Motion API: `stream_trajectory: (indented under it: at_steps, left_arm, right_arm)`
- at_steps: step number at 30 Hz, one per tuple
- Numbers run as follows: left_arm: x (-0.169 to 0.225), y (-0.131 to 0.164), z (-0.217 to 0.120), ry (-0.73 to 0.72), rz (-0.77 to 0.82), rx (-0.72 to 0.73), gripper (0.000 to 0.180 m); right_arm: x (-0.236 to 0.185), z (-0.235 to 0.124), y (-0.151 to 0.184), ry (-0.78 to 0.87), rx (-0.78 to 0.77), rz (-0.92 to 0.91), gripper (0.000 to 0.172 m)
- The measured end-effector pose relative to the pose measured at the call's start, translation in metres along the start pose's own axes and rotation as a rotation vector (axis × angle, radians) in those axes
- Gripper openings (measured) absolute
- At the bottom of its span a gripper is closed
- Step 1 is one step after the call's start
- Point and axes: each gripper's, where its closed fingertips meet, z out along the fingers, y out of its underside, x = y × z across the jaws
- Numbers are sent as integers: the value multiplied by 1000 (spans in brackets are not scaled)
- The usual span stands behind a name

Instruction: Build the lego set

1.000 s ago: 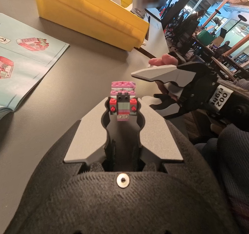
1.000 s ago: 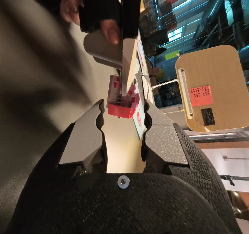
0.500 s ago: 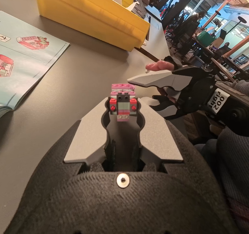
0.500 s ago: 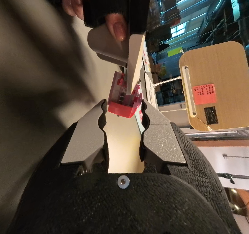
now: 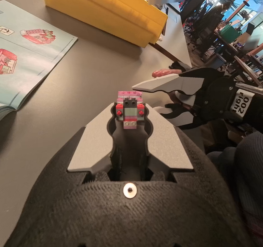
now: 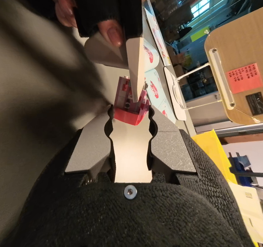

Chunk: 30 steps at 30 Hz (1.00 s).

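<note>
My left gripper (image 5: pixel 130 108) is shut on a small brick model (image 5: pixel 129 112) of pink, red and grey bricks, held above the grey table (image 5: pixel 88 63). Its pads press on the model's red-studded sides. My right gripper (image 6: pixel 131 109) is open. Its fingertips stand close on either side of the model's red end (image 6: pixel 126 115), and I see no firm pinch. In the left wrist view the right gripper (image 5: pixel 145 100) comes in from the right, with one finger (image 5: pixel 156 84) over the model's top. One of the left gripper's fingers (image 6: pixel 135 63) crosses the right wrist view.
A yellow bin (image 5: pixel 106 9) stands at the back of the table. An open instruction booklet (image 5: pixel 28 48) lies at the left and also shows in the right wrist view (image 6: pixel 154 86). A wooden board on a clear stand (image 6: pixel 234 69) is beyond. A person's fingers (image 5: pixel 163 73) rest on the right gripper. Left and right tips are no more than a few centimetres apart.
The right gripper has moved in toward the model and its jaws have narrowed around the red end. The left gripper keeps its hold on the model unchanged.
</note>
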Motion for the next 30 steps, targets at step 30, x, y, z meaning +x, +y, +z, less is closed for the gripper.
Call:
stream_trajectory:
  at_steps: [30]
  left_arm:
    - [0, 1, 1, -82, 103, -9, 36]
  right_arm:
    - [0, 0, 3, -20, -102, 84, 45]
